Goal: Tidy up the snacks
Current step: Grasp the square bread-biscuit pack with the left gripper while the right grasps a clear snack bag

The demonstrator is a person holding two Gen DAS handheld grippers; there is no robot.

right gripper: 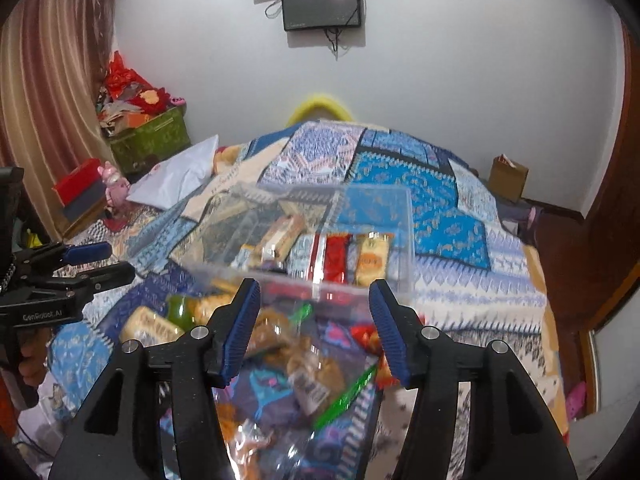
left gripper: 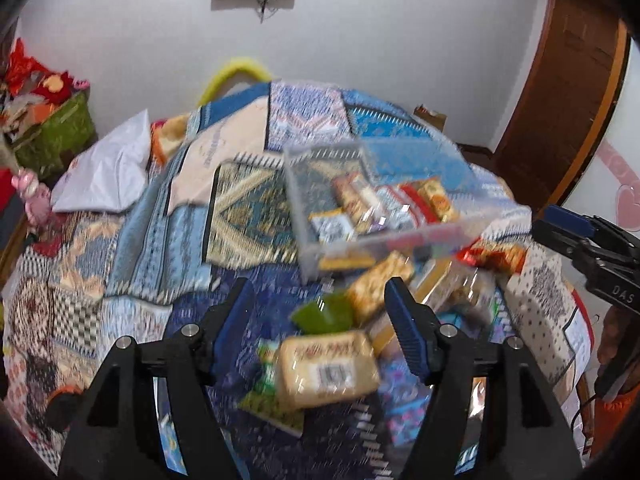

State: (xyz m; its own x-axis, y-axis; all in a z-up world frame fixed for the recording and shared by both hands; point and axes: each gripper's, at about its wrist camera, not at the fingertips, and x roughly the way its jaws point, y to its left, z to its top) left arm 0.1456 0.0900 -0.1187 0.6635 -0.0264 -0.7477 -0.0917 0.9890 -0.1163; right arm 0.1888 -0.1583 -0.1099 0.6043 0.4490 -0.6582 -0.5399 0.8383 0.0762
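A clear plastic bin [left gripper: 384, 240] [right gripper: 404, 224] sits on the patterned bedspread and holds several snack packets in a row. Loose snack packets lie in front of it, among them a tan biscuit pack [left gripper: 328, 368], a green packet [left gripper: 324, 314] and a clear bag of snacks [right gripper: 304, 376]. My left gripper [left gripper: 320, 300] is open and empty above the tan biscuit pack. It shows at the left of the right wrist view [right gripper: 100, 264]. My right gripper [right gripper: 314, 300] is open and empty above the clear bag, just short of the bin's near wall. It shows at the right of the left wrist view [left gripper: 560, 228].
A white polka-dot box [left gripper: 540, 312] lies right of the loose snacks. A white pillow [left gripper: 108, 172] lies at the bed's far left. A green box of clutter [right gripper: 152, 140] stands by the wall. A cardboard box [right gripper: 508, 176] and a wooden door [left gripper: 560, 100] are to the right.
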